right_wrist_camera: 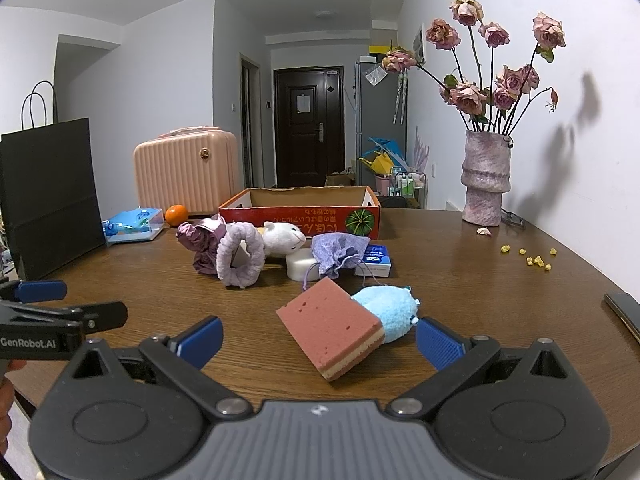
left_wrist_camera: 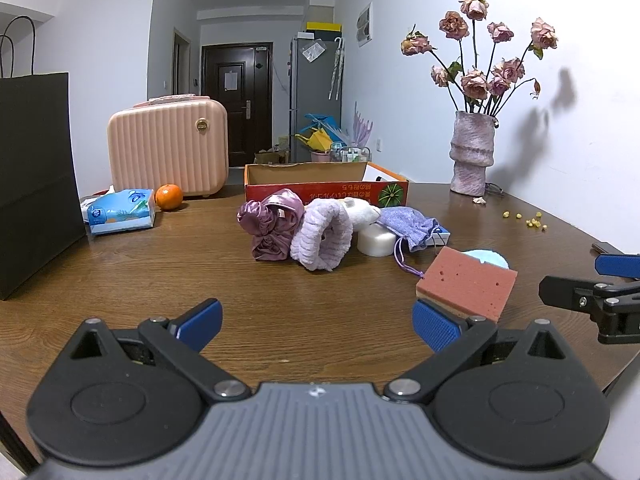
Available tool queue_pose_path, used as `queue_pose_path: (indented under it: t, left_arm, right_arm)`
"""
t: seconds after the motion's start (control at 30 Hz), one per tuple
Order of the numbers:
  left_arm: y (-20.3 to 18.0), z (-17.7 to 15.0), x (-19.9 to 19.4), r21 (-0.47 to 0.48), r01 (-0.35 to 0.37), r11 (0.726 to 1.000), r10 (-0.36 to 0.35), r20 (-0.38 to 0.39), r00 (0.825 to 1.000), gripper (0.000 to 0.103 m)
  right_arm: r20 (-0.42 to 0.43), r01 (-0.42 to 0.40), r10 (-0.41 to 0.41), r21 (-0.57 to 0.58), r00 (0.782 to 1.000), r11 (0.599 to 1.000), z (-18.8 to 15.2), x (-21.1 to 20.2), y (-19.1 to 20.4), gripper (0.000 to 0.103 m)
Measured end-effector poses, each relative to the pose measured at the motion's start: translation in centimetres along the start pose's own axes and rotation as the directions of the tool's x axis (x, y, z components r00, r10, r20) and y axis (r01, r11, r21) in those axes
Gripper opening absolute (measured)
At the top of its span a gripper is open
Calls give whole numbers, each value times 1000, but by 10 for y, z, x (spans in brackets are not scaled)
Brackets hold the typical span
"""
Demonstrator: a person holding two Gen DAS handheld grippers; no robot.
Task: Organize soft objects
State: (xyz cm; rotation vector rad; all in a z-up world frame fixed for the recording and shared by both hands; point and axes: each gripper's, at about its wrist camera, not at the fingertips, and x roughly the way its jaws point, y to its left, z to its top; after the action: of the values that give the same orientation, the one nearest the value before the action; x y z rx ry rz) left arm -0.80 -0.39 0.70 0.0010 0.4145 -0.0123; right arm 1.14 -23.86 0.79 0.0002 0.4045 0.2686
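A pink sponge [right_wrist_camera: 334, 330] lies on the brown table [right_wrist_camera: 460, 280], leaning on a light blue plush [right_wrist_camera: 390, 308]; it also shows in the left wrist view [left_wrist_camera: 468, 284]. Behind them lie a satin purple scrunchie [left_wrist_camera: 272, 224], a lilac fluffy headband [left_wrist_camera: 324, 236], a white plush toy [right_wrist_camera: 282, 238], a white foam block [left_wrist_camera: 376, 242] and a lilac drawstring pouch [right_wrist_camera: 338, 254]. An open red cardboard box [right_wrist_camera: 300, 210] stands behind the pile. My left gripper [left_wrist_camera: 318, 324] is open and empty. My right gripper [right_wrist_camera: 318, 340] is open, its fingers either side of the sponge, apart from it.
A black paper bag [left_wrist_camera: 36, 184] stands at the left. A pink case [left_wrist_camera: 168, 148], an orange [left_wrist_camera: 169, 197] and a tissue pack [left_wrist_camera: 120, 211] sit back left. A vase of dried roses [right_wrist_camera: 486, 178] stands back right. Yellow crumbs [right_wrist_camera: 532, 258] and a phone [right_wrist_camera: 626, 310] lie right.
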Motion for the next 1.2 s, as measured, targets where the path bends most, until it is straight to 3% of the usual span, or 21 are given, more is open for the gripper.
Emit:
queue_pose_path:
  t: [1.2]
  left_arm:
    - [-2, -2, 0, 0, 4, 1000, -4, -1, 1000, 103]
  right_arm:
    - [-3, 1, -1, 1, 1000, 1000, 1, 2, -2, 103]
